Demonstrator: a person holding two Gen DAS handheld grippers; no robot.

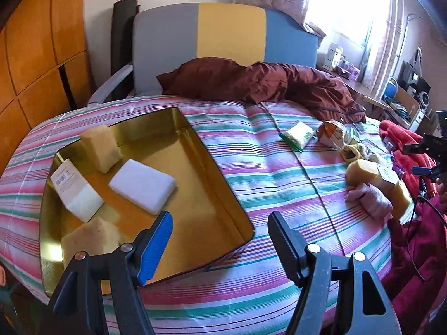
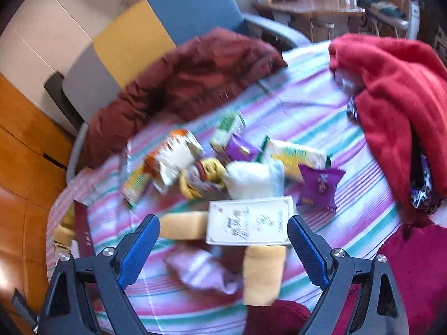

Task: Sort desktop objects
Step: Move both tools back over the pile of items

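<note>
From the left wrist you look down on the gold tray [image 1: 223,195] lying on the striped bedspread [image 1: 279,173], and your left gripper [image 1: 220,224] hangs over its near corner with the jaws spread wide and nothing between them. Four pieces already sit inside: a white sponge [image 1: 142,189], a labelled white block [image 1: 75,192] and two tan sponges [image 1: 102,148] (one upright at the far side, one at the near edge). The unsorted heap lies well apart to the right, beside a red blanket [image 1: 402,142]. From the right wrist, which is blurred, your right gripper [image 2: 223,240] points down at that heap with its blue pads standing wide and empty; a yellow sponge with a paper band [image 2: 248,223] lies just beyond the fingertips, a pale pink cloth [image 2: 201,270] below it, and snack packets [image 2: 318,184] crowded behind. The likely trouble is closing too early, since the band may slide off the sponge or the pink cloth may come up with it. The soft bedding gives under pressure, so pressing down could tip neighbouring packets into the jaws.
</note>
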